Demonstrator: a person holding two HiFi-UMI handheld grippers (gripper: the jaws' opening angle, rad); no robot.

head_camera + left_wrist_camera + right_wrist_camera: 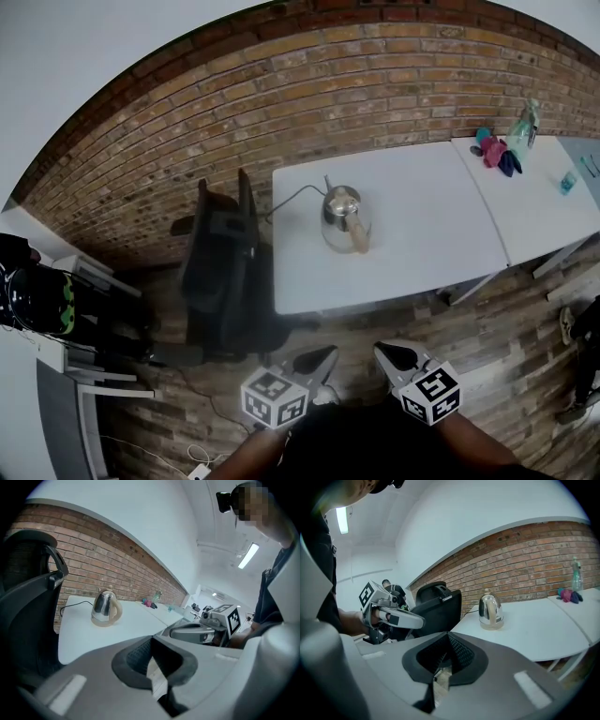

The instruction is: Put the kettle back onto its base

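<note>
left gripper (319, 358) and right gripper (389, 354) both pressed together (nothing pinched), well apart from the kettle (345, 219) on the white table (422, 244).

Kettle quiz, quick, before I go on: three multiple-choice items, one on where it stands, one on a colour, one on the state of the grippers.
1. Where does the kettle stand?
A. on the white table
B. on the chair
C. on the floor

2. What colour is the kettle's handle?
A. black
B. beige
C. red

3. How are the left gripper and the right gripper?
A. both shut and empty
B. the left one holds the kettle
C. both wide open

Answers:
1 A, it sits on the tabletop.
2 B, the handle looks beige against the shiny body.
3 A, each gripper view shows the jaws together with nothing between them.
</note>
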